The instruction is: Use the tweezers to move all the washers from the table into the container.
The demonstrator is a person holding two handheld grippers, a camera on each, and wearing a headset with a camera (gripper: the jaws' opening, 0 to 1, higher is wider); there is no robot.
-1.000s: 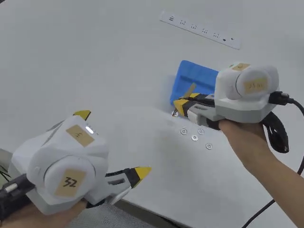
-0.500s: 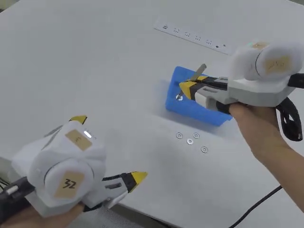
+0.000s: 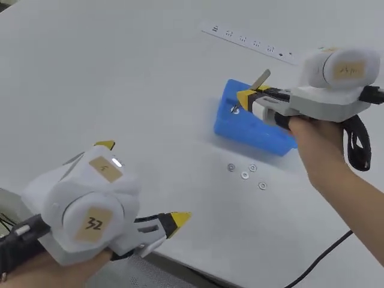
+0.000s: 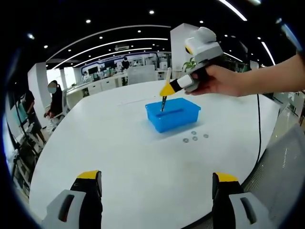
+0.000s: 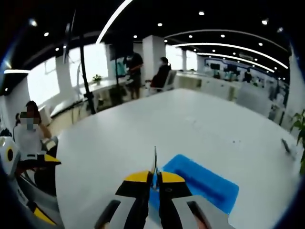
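My right gripper (image 3: 245, 98) is shut on metal tweezers (image 3: 260, 79). Their tip points down over the near-left part of the blue container (image 3: 264, 137), with what looks like a small washer (image 3: 235, 110) at the tip. Several washers (image 3: 245, 175) lie on the white table just in front of the container. In the right gripper view the tweezers (image 5: 155, 164) stick out from the closed jaws above the container (image 5: 205, 186). My left gripper (image 3: 143, 180) hangs open and holds nothing near the table's front edge, far from the washers (image 4: 193, 138) and the container (image 4: 172, 115).
A white power strip (image 3: 252, 43) lies on the table beyond the container. A black cable (image 3: 324, 255) trails from the right gripper across the table's right side. People and desks stand far off in the room behind.
My right gripper has lifted from the table beside the loose washers and moved back over the blue container with the tweezers. The left gripper has stayed in place.
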